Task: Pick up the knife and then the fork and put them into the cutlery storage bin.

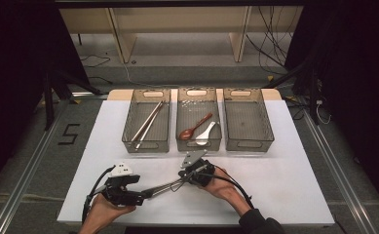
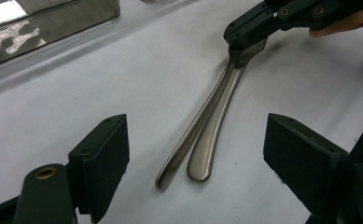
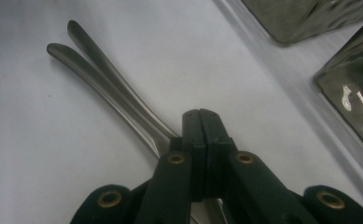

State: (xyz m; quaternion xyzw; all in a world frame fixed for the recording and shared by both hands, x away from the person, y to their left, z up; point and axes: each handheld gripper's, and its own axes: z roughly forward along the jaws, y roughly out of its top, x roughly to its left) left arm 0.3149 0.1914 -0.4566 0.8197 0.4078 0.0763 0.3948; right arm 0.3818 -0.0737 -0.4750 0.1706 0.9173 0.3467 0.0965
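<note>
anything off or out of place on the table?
Mostly tidy. Two metal utensils lie crossed on the white mat, outside the bins, pinched together by the shut right claw; the left claw is open around their handle ends. The right bin holds nothing, while chopsticks and spoons are sorted.

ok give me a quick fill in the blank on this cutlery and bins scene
1. The right gripper is shut on two metal utensil ____.
2. The left gripper has its jaws ____.
3. The brown spoon and the white spoon lie in the ____ bin.
4. The right-hand bin holds ____.

Missing words: handles; open; middle; nothing
</note>
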